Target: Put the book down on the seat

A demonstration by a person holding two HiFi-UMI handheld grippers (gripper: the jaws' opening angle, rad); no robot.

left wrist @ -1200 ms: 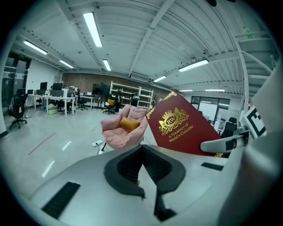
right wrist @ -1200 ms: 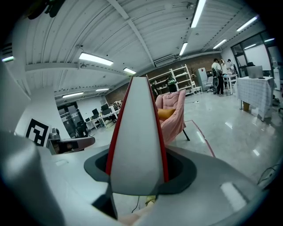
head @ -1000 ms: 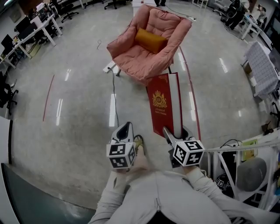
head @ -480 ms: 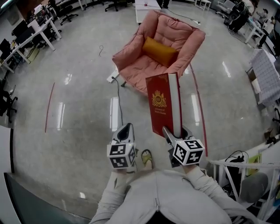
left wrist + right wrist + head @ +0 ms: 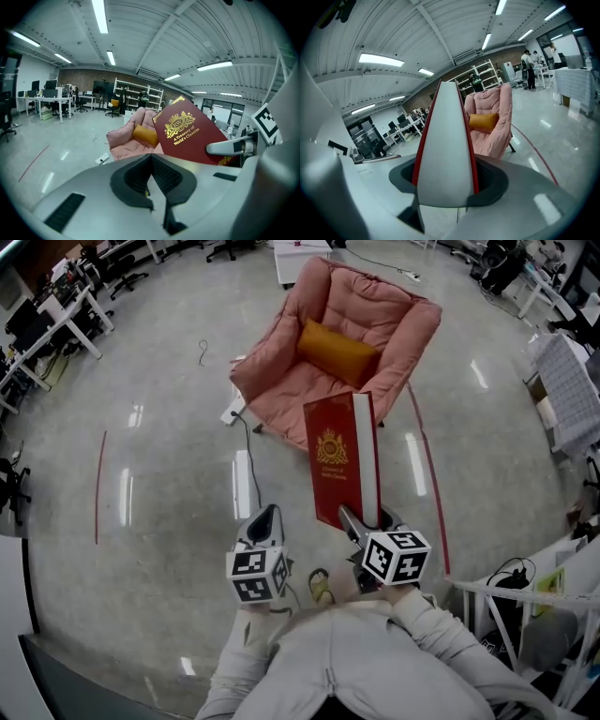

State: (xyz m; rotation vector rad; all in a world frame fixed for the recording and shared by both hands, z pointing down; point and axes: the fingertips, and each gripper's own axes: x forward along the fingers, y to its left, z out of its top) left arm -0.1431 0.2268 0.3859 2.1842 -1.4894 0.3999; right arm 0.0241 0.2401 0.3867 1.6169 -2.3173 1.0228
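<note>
The left gripper (image 5: 265,518) hangs at 9 o'clock of the right gripper (image 5: 364,521), its fingers pressed together on nothing. The right fingers pinch the book (image 5: 336,463) by its lower edge, upright in mid-air. This looks like the carry step. At 12 o'clock stands the chair (image 5: 403,329) with 1 cushion (image 5: 337,352). Next, the book needs reaching over the seat (image 5: 279,390) and lowering flat before release.

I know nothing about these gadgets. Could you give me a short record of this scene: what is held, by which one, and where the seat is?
Held item: red book, upright, gold crest on cover
Holder: right hand-held gripper, jaws clamped on its lower edge
Idle: left hand-held gripper, jaws together, empty
Seat: pink armchair, ahead of the person
On seat: orange cushion
Book on seat: not yet
</note>
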